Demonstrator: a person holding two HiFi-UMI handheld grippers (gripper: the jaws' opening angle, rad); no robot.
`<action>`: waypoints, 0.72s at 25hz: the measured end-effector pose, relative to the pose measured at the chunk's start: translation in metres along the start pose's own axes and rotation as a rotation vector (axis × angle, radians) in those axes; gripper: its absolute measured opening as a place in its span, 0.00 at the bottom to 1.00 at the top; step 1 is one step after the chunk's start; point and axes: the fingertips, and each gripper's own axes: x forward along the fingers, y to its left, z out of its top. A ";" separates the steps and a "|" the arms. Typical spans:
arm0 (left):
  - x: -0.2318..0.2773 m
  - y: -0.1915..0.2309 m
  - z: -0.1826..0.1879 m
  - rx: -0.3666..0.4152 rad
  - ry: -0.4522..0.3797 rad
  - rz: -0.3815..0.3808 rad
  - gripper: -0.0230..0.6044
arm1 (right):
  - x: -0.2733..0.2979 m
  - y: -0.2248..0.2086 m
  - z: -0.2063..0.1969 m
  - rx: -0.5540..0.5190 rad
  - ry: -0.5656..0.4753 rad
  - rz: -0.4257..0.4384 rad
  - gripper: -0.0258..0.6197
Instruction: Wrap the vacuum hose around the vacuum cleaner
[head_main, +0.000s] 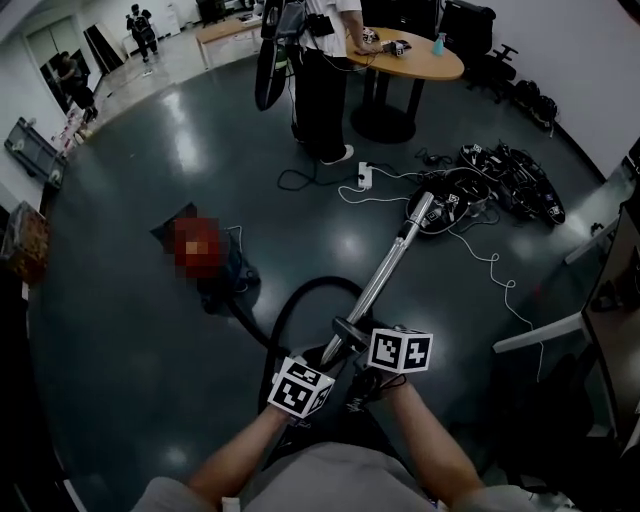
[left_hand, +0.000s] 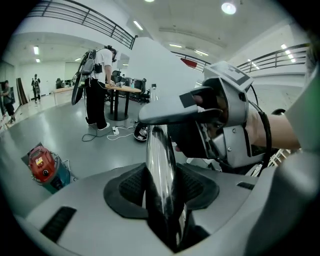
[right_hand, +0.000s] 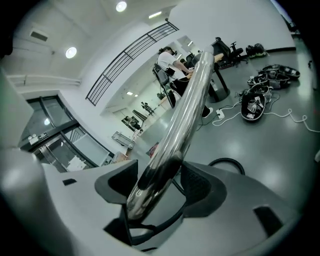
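Nearest the person, the left claw (left_hand: 162, 192) is clamped on the chrome wand (left_hand: 159, 165), its dark pads pressing on both sides of the tube. Just beside it, the right claw (right_hand: 150, 187) stands spread around the same wand, which lies slanted between the pads with a gap showing on one side. In the head view the two claws sit side by side at the wand's near end. The wand runs away up and to the right over the dark, glossy floor (head_main: 120, 330). The black vacuum hose (head_main: 318, 281) arches just left of the wand and trails toward the vacuum cleaner (head_main: 228, 282), a red-and-teal canister standing apart on the left. The hose is not wound around it. Farther off lie a white power strip (head_main: 365, 177), loose cables and a heap of black gear (head_main: 520, 185). Beyond them a person (head_main: 325, 70) stands at a round wooden surface (head_main: 425, 62). White walls and a railed upper gallery (left_hand: 80, 17) close the room.
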 end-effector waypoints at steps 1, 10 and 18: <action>0.003 -0.002 0.003 -0.006 -0.006 0.004 0.31 | 0.000 -0.003 0.003 0.001 -0.002 0.008 0.43; 0.022 -0.029 0.015 -0.008 -0.015 0.050 0.31 | 0.001 -0.023 0.025 0.050 0.037 0.092 0.41; 0.031 -0.031 0.034 0.002 -0.024 0.145 0.31 | 0.001 -0.016 0.048 0.081 0.043 0.176 0.30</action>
